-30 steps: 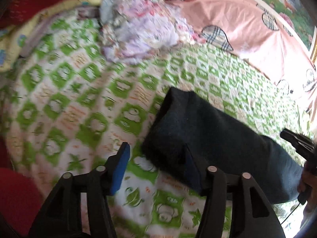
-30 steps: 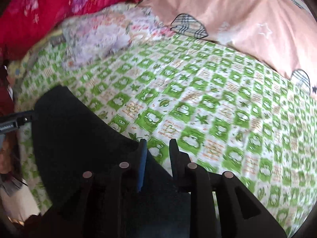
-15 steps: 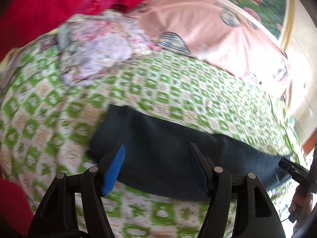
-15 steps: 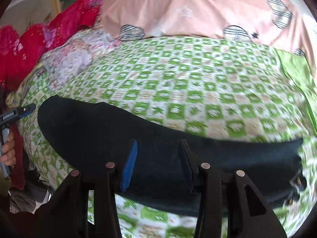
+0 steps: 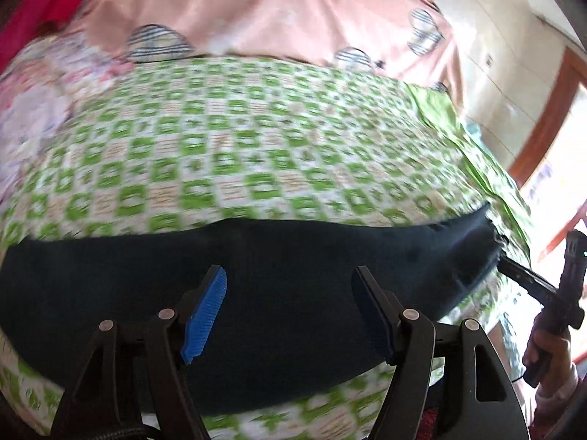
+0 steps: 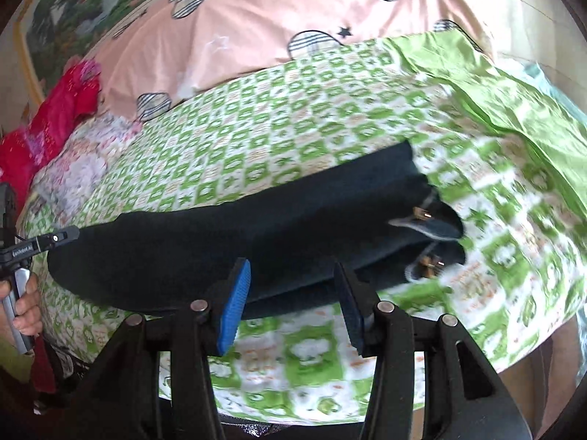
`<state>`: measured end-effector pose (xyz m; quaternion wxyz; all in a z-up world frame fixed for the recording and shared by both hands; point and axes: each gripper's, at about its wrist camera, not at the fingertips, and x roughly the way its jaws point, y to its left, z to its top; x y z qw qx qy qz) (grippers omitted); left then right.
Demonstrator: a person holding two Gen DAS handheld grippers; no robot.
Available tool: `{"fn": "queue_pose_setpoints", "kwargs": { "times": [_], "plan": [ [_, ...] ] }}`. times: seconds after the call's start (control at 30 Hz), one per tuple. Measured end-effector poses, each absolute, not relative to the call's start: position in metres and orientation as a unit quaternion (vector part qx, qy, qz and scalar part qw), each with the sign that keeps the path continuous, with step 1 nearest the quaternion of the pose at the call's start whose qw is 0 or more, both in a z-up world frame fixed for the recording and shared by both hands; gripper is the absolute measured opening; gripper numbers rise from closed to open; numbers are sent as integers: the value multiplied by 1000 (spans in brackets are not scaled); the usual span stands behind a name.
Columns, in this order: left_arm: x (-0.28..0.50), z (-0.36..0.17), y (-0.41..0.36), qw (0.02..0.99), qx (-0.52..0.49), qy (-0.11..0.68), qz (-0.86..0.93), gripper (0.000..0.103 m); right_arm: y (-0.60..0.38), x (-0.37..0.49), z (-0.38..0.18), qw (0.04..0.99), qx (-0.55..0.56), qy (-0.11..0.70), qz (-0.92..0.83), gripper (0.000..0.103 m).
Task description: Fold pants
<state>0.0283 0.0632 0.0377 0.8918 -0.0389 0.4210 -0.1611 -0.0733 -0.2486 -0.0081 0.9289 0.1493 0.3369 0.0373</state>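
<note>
Both views swung across the dark pants (image 5: 256,293), left tool (image 5: 290,308) just widened, right tool (image 6: 293,300) likewise, both empty.

Dark navy pants (image 6: 256,242) on a green-and-white checked sheet (image 6: 279,146); pink quilt (image 6: 256,22) with seemingly striped shapes

The pants (image 6: 256,242) are dark matt cloth, thick, with small shiny metal fittings at the waist end. The bedsheet (image 6: 293,139) is soft printed cloth, green and white, matt. The pink cover (image 5: 275,18) has a faint satin sheen. Each claw (image 5: 290,315) (image 6: 291,306) is matt black plastic with ribbed blue pads (image 6: 234,311) and bright metal pins.
</note>
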Motion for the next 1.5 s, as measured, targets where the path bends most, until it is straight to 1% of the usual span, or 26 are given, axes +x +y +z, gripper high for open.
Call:
{"fn": "queue_pose_setpoints", "kwargs": {
  "times": [0.3,0.53,0.63,0.67,0.73,0.77,0.8,0.87,0.9,0.93,1.03,1.13,1.2,1.23,1.27,1.3,1.33,1.37,1.4,1.5],
  "plan": [
    [74,33,-71,834,70,453,-308,71,-289,-70,-19,920,226,320,14,49],
    [110,14,-154,780,111,483,-382,71,-311,-62,-29,907,290,306,24,49],
    [124,5,-180,759,117,499,-401,69,-318,-59,-35,898,320,300,31,49],
    [126,4,-184,756,118,502,-403,67,-319,-58,-37,896,327,299,33,49],
    [131,-2,-196,746,122,513,-407,59,-322,-58,-41,894,335,296,34,44],
    [133,-5,-202,739,124,518,-412,47,-323,-58,-41,895,334,294,33,36],
    [133,-8,-207,734,128,522,-415,30,-324,-59,-41,896,333,293,33,24],
    [132,-10,-216,729,141,525,-417,16,-326,-62,-39,897,332,289,34,8],
    [130,-9,-219,728,148,522,-419,11,-329,-67,-37,899,333,283,36,7],
    [127,-7,-222,728,153,517,-423,9,-332,-71,-34,900,334,279,38,7],
    [115,2,-227,727,171,499,-440,9,-336,-81,-30,903,328,275,35,7],
    [113,-2,-230,726,186,499,-436,11,-332,-77,-38,900,312,304,33,6],
    [117,-7,-231,731,193,501,-421,22,-329,-75,-43,899,304,313,19,8],
    [119,-9,-231,732,191,503,-418,23,-330,-76,-44,897,313,312,19,10],
    [121,-8,-231,733,186,505,-416,25,-331,-77,-43,895,319,310,17,14],
    [123,-6,-231,735,183,504,-415,30,-333,-80,-41,896,320,306,11,24],
    [124,-4,-231,736,182,502,-416,33,-335,-84,-40,898,320,302,4,32],
    [124,-1,-231,738,182,498,-417,40,-337,-88,-39,900,320,297,-5,49],
    [124,3,-232,741,184,493,-418,45,-339,-91,-39,899,323,294,-8,56],
    [127,8,-239,737,185,490,-427,47,-340,-93,-45,892,342,295,8,56]
  ]
}}
